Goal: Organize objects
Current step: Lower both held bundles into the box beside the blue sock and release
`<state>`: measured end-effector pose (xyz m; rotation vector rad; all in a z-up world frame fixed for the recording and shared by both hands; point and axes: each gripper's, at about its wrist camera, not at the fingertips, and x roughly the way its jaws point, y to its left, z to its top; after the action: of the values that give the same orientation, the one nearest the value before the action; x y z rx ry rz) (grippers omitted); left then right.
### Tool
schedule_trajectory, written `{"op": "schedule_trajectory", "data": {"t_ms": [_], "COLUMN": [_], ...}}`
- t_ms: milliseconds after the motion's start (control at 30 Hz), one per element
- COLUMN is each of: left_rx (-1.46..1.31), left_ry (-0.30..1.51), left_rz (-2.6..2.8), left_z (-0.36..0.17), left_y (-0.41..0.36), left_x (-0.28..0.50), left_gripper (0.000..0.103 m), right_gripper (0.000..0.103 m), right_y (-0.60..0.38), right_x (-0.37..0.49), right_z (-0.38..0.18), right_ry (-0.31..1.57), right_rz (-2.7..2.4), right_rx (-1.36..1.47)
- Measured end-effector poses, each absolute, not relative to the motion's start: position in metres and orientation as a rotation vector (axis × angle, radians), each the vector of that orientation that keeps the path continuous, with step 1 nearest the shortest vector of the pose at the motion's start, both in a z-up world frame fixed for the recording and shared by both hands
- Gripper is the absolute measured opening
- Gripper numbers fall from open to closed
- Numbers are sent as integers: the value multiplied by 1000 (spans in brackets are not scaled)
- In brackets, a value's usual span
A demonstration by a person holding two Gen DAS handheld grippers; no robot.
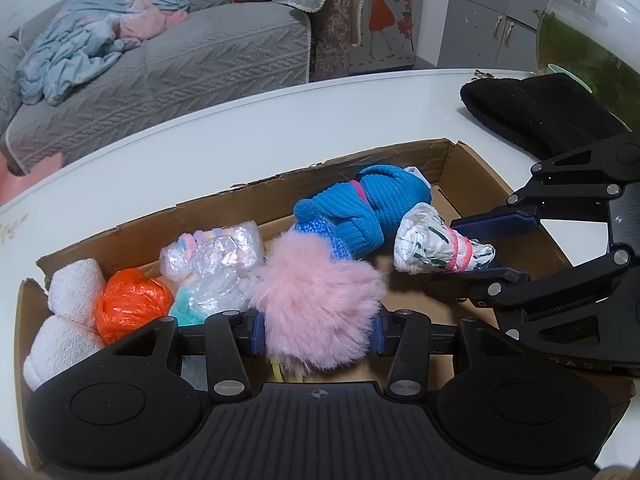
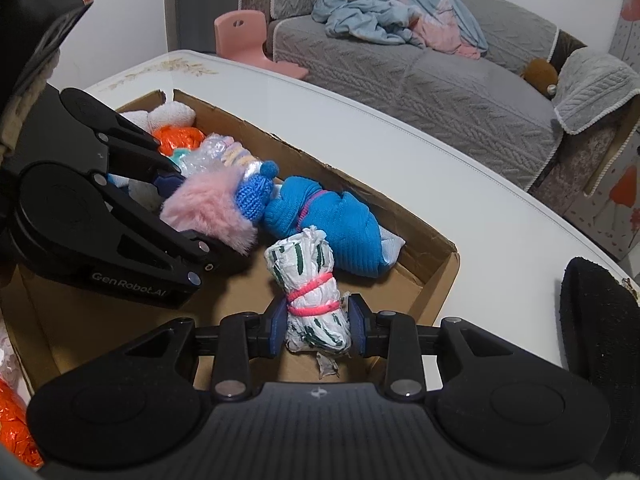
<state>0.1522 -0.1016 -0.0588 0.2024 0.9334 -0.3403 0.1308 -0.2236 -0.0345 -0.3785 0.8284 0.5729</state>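
Gripping one pink pompom [image 1: 316,312] – left hand-held gripper [image 1: 318,330]; right [image 2: 318,326] clamps one bag roll [image 2: 310,292].

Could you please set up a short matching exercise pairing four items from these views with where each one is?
Things:
1. pink fluffy item
2. white bundle tied with a pink band
3. black knit item
4. orange plastic bag

Places:
A. on the white table, outside the cardboard box
B. between the right gripper pads
C. in the box beside white towels
D. between the left gripper pads

Pairs: 1-D, 2-B, 3-A, 4-C
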Motion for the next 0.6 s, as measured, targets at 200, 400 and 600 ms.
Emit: {"op": "schedule_trajectory", "data": {"t_ms": [200,400,600], "left_rx": [180,156,116], "left_ry": [956,968,999], "left_rz": [-331,-322,-312], "left_z": [-60,-60,-57], "left_y": [-104,-103,-100], "left_x": [154,153,152], "left_gripper": [68,73,76], "right_gripper": [36,40,44], "right_y": [-223,-224,-225], "right_x": [132,131,131], "right_z": [-33,-29,-25], "right_ry": [832,824,818], "right_rz": [558,538,527], "right_rx": [-381,-382,-384]}}
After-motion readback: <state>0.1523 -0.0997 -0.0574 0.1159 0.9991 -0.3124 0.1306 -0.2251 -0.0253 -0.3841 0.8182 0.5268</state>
